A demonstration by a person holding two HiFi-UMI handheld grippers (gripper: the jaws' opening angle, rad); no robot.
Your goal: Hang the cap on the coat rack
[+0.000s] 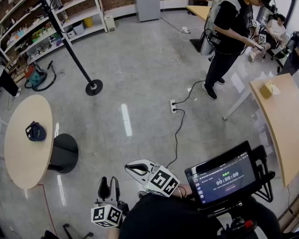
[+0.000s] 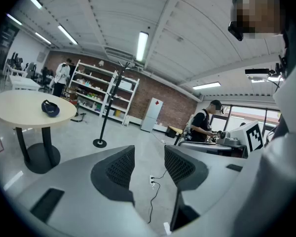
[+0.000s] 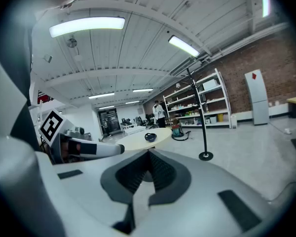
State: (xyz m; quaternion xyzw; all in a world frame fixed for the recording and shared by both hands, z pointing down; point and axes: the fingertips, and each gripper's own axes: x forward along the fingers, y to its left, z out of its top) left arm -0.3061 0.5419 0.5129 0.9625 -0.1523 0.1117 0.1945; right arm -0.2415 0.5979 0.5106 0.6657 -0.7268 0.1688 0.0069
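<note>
Left gripper (image 2: 149, 154) is sitting with its jaws spread wide. Nothing is caught between them, just grey floor and a white power strip (image 2: 151, 180) showing through the gap. Right gripper (image 3: 149, 153) is doing the opposite, with its jaws pressed tight together and pinching nothing. In the head view both are hanging low, close to the person's body and tipping slightly downward into the room. The left one is on the side nearer the table.

The cap (image 1: 36, 131) is dark blue and it's lying on the round table (image 1: 21, 166). It's resting near the edge that's facing the open floor, well apart from both grippers. The coat rack (image 1: 70, 48) is standing upright on its round black base further out on the floor. It's beyond the table and well apart from the cap too.

Behind the rack, white shelves (image 1: 65, 14) are running along a brick wall. Over on the right a person in black (image 1: 229, 31) is standing and looking down at something in their hands. A black cable is snaking away from the power strip. A screen (image 1: 222, 176) is glowing at lower right, just beside the right gripper.
</note>
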